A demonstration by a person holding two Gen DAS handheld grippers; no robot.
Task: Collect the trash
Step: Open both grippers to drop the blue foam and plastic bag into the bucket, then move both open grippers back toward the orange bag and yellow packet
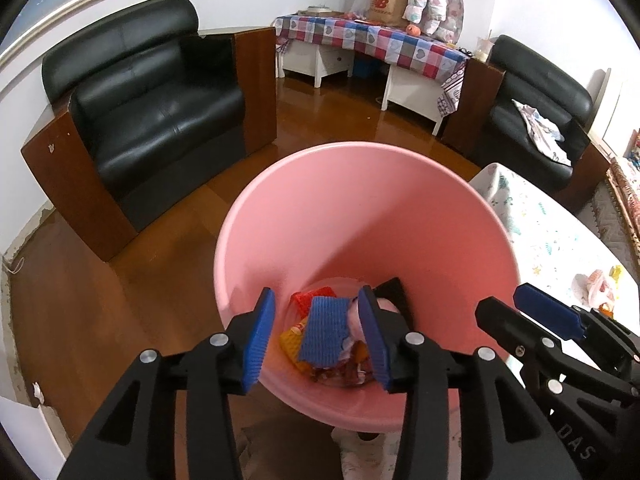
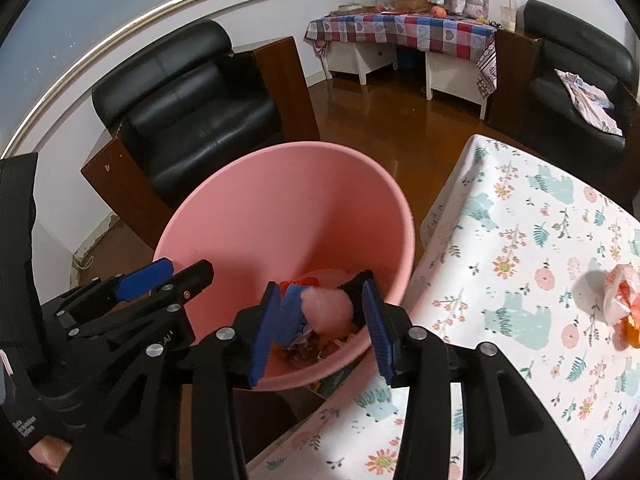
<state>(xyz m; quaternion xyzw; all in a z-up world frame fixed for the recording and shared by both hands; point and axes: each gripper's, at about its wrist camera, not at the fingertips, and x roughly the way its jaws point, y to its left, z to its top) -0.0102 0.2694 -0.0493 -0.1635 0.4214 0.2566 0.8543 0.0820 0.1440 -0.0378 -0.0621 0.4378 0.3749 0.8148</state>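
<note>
A pink bin (image 1: pixel 360 208) (image 2: pixel 280 208) stands beside the table and holds several scraps: a blue foam net (image 1: pixel 324 332), red and yellow pieces, and a wrapper. My left gripper (image 1: pixel 318 340) (image 2: pixel 188 270) hangs open over the bin's near rim, its pads clear of the blue net below. My right gripper (image 2: pixel 322 328) (image 1: pixel 502 302) is open over the bin too. A pink fluffy wad (image 2: pixel 328 308) sits between its fingers without touching either pad. I cannot tell whether the wad is falling or resting on the pile. A crumpled white-and-orange wrapper (image 2: pixel 620 304) (image 1: pixel 598 288) lies on the table.
The table with the floral cloth (image 2: pixel 520 240) is right of the bin. A black armchair (image 1: pixel 152 104) stands behind the bin, another (image 2: pixel 580 80) at the far right. A checked-cloth table (image 1: pixel 372 40) lines the back wall. Brown wooden floor lies between.
</note>
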